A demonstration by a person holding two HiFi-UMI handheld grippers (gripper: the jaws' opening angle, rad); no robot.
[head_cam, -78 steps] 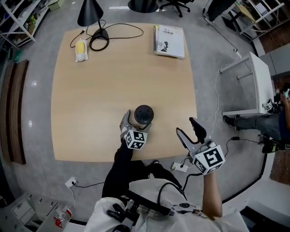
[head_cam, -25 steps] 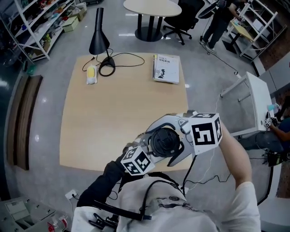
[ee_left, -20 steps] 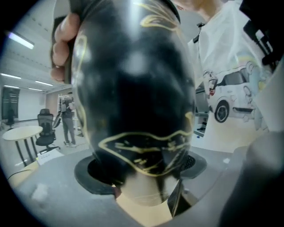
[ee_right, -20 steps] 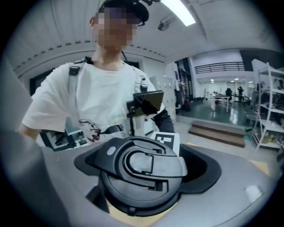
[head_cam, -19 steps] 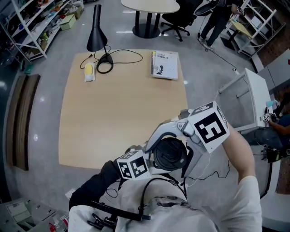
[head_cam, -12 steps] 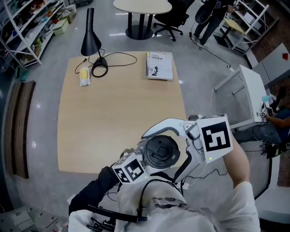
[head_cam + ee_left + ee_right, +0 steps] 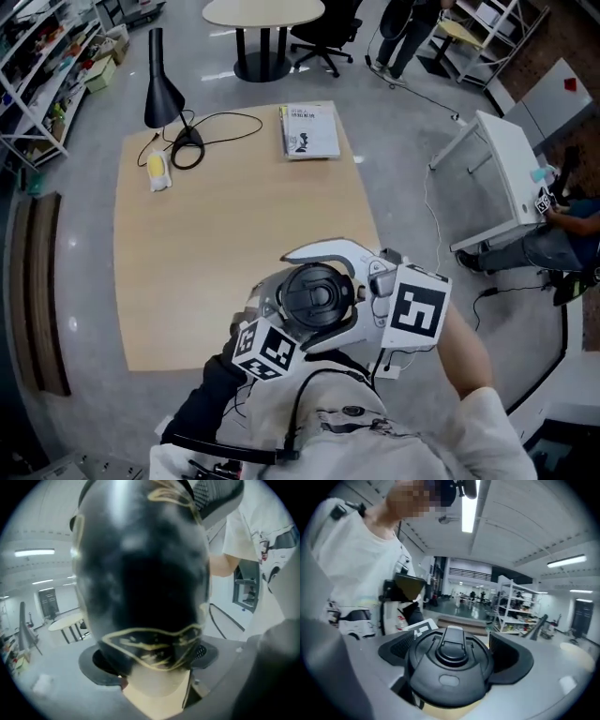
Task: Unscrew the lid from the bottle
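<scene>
The bottle [image 7: 140, 573] is being held lifted off the tabletop [image 7: 216, 234], close to the person's chest by the tabletop's 5 o'clock corner, so that the two grippers can be worked against each other. Its body is being clamped by the left gripper [image 7: 152, 660], judged to be the anchor that is stopping the body from turning. The lid [image 7: 312, 292] is being gripped by the right gripper [image 7: 454, 656]. That gripper's jaws have just been closing with the lid between them, and the pads are being pressed on its rim at 9 and 3 o'clock. By the look of it, a fresh hold is being taken for a twist. The lid is being shown as round, matte black plastic with a raised catch across its top. The body below it is being shown as smooth and tan, with a dark, gold-lined pattern. Farther off, a black cone lamp [image 7: 159, 89] at 11 o'clock and a booklet [image 7: 309, 131] at 1 o'clock are being left well apart from the work.
</scene>
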